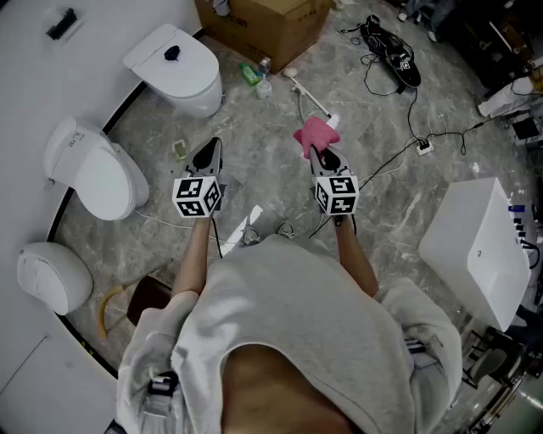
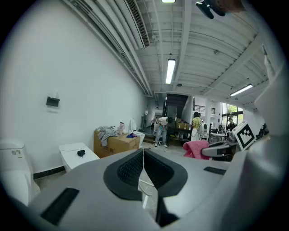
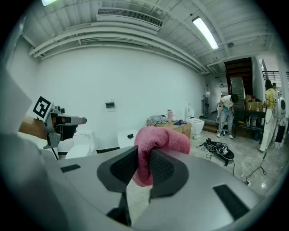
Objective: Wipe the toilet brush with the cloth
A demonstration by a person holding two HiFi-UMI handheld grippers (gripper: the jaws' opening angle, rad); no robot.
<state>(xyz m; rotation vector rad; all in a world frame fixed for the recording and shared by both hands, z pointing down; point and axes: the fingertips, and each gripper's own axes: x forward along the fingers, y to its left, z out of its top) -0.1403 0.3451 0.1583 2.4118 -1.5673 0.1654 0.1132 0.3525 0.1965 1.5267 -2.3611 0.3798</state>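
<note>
The toilet brush (image 1: 311, 100), a white stick with a small pale head, lies on the marble floor ahead of me. A pink cloth (image 1: 316, 134) is bunched in my right gripper (image 1: 316, 153), which is shut on it just short of the brush's near end. In the right gripper view the cloth (image 3: 156, 143) hangs folded between the dark pads. My left gripper (image 1: 211, 148) is held level to the left, shut with nothing in it; its pads (image 2: 131, 169) meet. The left gripper view also catches the cloth (image 2: 196, 148).
Toilets (image 1: 178, 68) (image 1: 97, 174) stand along the white wall at left. A cardboard box (image 1: 271, 25) and small bottles (image 1: 250, 75) are beyond the brush. A black bag (image 1: 393, 51) and cables (image 1: 399, 153) lie to the right, with a white cabinet (image 1: 475, 246).
</note>
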